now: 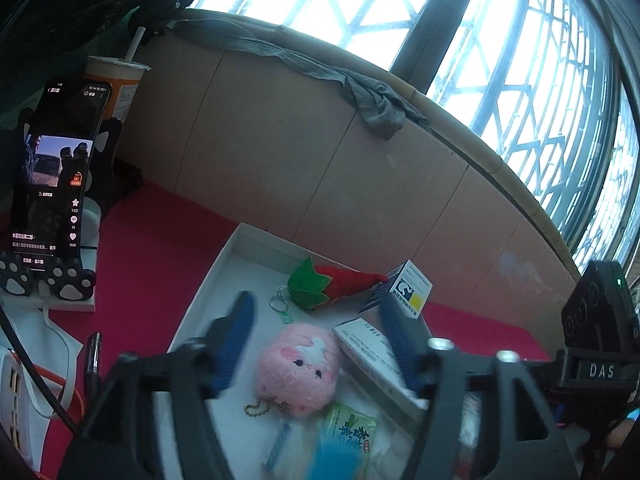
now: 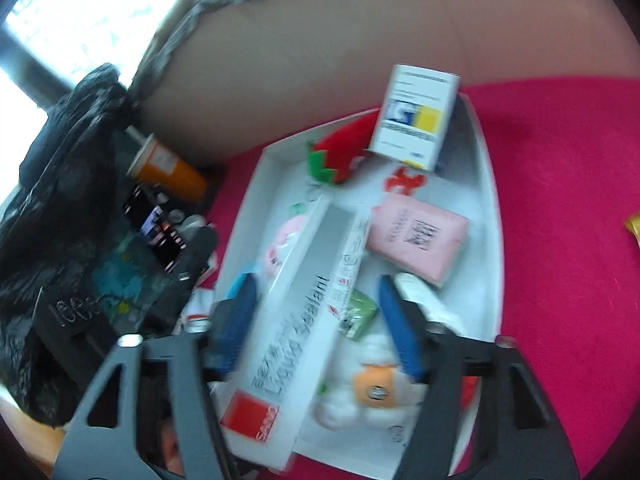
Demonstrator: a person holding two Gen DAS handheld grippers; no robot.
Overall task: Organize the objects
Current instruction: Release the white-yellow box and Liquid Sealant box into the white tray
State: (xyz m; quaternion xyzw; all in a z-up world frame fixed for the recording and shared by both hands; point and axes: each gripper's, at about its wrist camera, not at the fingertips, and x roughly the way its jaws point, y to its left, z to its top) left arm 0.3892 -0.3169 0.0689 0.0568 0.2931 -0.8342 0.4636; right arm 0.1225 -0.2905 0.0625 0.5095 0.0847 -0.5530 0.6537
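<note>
Over the tray, left view: left claw (image 1: 316,344) spread, empty; pink plush (image 1: 298,372) lies between its fingers, in the white tray (image 1: 224,264).
Right view: right claw (image 2: 320,320) spread, long sealant box (image 2: 296,320) between fingers, axis running away from it.

Between our left fingertips (image 1: 240,320) of blue lies a pink plush (image 1: 298,372) on the white tray (image 1: 224,264); beyond them, a red strawberry toy (image 1: 340,284) with green leaves. Between our right blue fingers (image 2: 396,320), a white-and-grey sealant box (image 2: 308,292) with a red end; beyond, a pink packet (image 2: 418,238).
</note>
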